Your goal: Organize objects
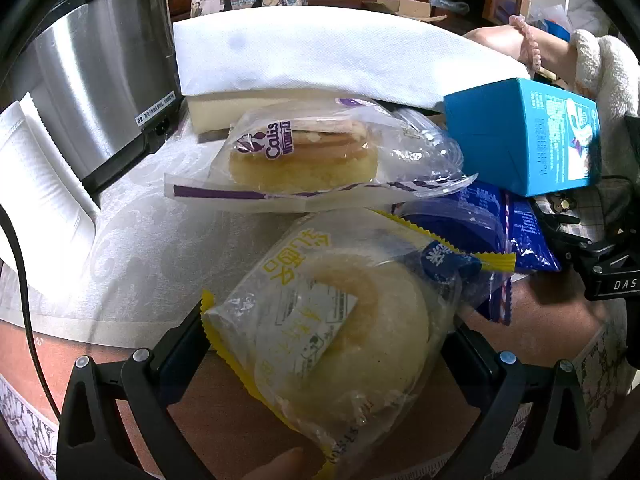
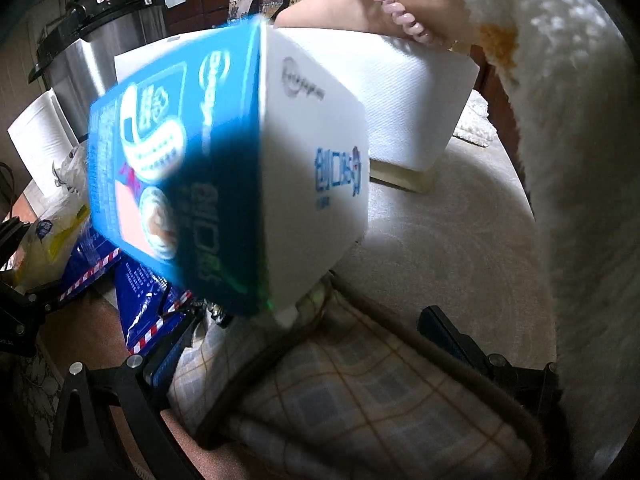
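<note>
Left wrist view: left gripper (image 1: 324, 364) with jaws spread either side of a yellow-edged bun packet (image 1: 340, 320), pads close to the wrapper, firm pinch impossible to confirm. Beyond it, a purple-striped cake packet (image 1: 304, 156), a dark blue pouch (image 1: 508, 232) and a blue box (image 1: 528, 136) tilted on the pile, all crowded on the pale tablecloth (image 1: 132, 240) beside a steel cooker (image 1: 100, 80) and a white paper towel stack (image 1: 320, 52). Likely trouble here: slippery film sliding out if only the loose wrapper gets caught; soft bun squashed if squeezed hard; neighbouring packets dragged along, since touching.

Right wrist view: right gripper (image 2: 316, 344) with jaws wide apart, holding nothing, poised over a checked pouch (image 2: 340, 408) with a brown strap. Blue box (image 2: 224, 172) blurred and tipped, seemingly unsupported by either finger; a bare wrist with a pink coil band (image 2: 396, 16) just behind it. Probable risks: box toppling onto the packets below, or knocked by the left finger (image 2: 176, 348) during closing; strap snagged instead of the pouch body.
</note>
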A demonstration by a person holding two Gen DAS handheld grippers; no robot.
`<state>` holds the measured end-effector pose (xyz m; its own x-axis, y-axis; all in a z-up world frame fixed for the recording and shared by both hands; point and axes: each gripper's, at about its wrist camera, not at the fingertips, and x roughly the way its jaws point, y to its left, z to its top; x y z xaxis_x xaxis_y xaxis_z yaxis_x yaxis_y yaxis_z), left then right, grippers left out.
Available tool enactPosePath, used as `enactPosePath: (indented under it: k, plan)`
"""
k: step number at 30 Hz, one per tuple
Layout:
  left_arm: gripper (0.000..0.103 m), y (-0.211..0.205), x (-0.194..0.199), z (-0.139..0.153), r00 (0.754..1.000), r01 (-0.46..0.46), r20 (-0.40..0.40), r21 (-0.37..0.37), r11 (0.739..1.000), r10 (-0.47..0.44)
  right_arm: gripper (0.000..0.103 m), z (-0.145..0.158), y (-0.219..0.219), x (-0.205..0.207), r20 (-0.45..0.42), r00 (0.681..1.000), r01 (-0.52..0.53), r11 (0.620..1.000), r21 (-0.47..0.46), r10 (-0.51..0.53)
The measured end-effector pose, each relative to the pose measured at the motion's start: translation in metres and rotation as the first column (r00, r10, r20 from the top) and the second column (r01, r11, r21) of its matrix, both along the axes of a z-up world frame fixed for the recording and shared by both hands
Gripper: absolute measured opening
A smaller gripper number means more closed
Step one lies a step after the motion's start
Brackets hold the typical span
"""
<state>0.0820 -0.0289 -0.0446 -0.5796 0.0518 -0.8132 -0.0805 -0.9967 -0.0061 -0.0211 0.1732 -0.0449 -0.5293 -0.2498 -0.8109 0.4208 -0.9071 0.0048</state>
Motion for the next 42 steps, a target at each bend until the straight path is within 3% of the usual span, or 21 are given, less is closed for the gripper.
enactPosePath:
  k: [42]
  plan:
    - [0.103,0.0077,0.003,0.0081,0.999,-0.041,0.001,0.001,0.999,0.041,0.103,0.0012,0.001,0.0007,0.0,1.0,0.002,1.0,-0.001,-0.002]
